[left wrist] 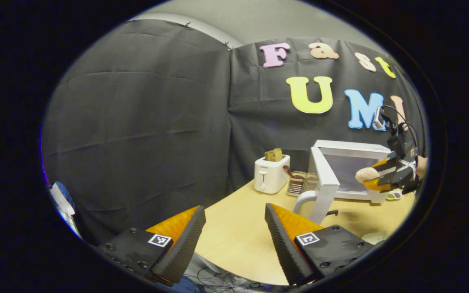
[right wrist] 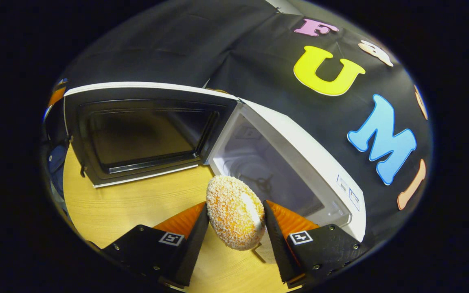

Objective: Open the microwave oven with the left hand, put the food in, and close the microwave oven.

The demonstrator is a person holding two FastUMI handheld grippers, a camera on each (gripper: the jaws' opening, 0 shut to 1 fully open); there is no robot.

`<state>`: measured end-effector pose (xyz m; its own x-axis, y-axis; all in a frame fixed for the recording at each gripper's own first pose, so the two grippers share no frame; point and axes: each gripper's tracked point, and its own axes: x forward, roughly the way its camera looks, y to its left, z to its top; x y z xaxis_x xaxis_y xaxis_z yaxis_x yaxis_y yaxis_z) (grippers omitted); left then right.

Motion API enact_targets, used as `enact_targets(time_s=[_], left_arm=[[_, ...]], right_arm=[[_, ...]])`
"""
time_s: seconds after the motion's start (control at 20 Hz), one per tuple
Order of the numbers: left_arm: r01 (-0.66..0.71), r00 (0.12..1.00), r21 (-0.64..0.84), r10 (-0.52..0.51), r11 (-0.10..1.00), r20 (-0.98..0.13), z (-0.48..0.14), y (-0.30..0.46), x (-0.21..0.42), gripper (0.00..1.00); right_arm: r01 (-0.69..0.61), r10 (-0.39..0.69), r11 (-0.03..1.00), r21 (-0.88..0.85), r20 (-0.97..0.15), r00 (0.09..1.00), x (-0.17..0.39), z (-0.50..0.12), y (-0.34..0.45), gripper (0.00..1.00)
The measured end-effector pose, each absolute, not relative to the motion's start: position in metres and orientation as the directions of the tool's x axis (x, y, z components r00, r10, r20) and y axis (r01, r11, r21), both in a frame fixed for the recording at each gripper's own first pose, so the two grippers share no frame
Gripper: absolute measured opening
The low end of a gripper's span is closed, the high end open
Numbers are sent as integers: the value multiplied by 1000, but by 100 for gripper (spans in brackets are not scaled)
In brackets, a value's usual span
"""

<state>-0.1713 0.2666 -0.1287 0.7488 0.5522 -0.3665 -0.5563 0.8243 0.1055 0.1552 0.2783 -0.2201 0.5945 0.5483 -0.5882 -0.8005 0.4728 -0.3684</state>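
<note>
Black screw-studded gripper bodies (left wrist: 234,240), each bearing 2 square black-white markers; ridged fingers (left wrist: 179,248).

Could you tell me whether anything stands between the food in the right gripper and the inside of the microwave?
Nothing visible does. The door is swung wide open, the food is held in the right gripper just before the microwave's cavity, which looks bare.

A staged kitchen booth is suggested: a microwave (left wrist: 350,169) and toaster (left wrist: 271,174) are set on a table (left wrist: 238,236) walled by black cloth (left wrist: 145,122).
</note>
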Motion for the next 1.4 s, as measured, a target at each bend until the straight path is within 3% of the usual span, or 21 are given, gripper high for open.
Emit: enact_targets(time_s=[0.35,1.0,1.2,1.3,1.4], left_arm=[[-608,694,124,601,784,-396,-133,276,-200,95],[-700,597,149,686,699,-416,-127,286,-245,97],[-679,614,165,676,716,-408,-124,283,-237,96],[-661,634,162,661,732,-401,-123,280,-224,94],[-639,658,156,640,753,-397,-124,276,-213,94]], right_arm=[[-755,538,439,-486,-531,655,196,-243,310,79],[-633,450,496,-595,-447,773,270,-296,334,79],[-623,430,492,-609,-452,781,273,-303,329,82],[-604,436,483,-634,-424,794,273,-292,328,94],[-611,445,497,-616,-424,789,262,-283,326,98]])
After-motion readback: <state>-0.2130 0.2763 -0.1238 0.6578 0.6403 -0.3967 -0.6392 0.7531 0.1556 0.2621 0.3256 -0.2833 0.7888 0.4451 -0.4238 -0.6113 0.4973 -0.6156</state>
